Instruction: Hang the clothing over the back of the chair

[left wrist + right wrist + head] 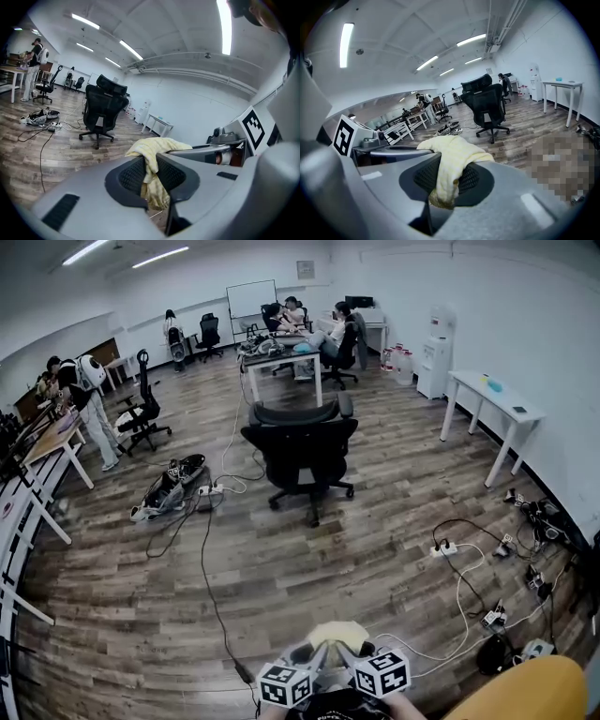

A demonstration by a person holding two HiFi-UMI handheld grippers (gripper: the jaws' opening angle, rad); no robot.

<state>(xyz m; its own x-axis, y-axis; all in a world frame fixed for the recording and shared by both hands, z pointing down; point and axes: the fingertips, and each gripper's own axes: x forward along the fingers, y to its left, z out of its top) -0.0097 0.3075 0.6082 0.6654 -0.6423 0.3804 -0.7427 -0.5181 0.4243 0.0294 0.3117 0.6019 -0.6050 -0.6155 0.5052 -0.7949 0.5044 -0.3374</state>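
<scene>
1. Yellow cloth [337, 632]: bunched, held up between both grippers at the near edge of the head view. It is well apart from the chair and not yet hung.
2. Left gripper [149, 174]: jaws narrow, pinched on a fold of the cloth, which runs down between the pads and hangs below them.
3. Right gripper [446, 182]: jaws narrow, clamped on the cloth. The fabric drapes over the top of the jaws and a tuft shows beneath.
4. Chair [302, 454]: black office chair with headrest, upright on a castor base in mid-floor.
5. Floor [281, 568]: grey-brown wood-look planks.
6. Power strip [442, 547]: white, on the floor right of the chair, with cables trailing from it.
7. Table [469, 381]: white, by the right wall. A small blue item [495, 385] lies on top, too small to identify.
8. Water dispenser [436, 357]: white, against the far right wall. Jugs [398, 360] stand beside it on the floor, and their contents cannot be made out.
9. Desks [277, 357]: at the far end, with people seated.
</scene>
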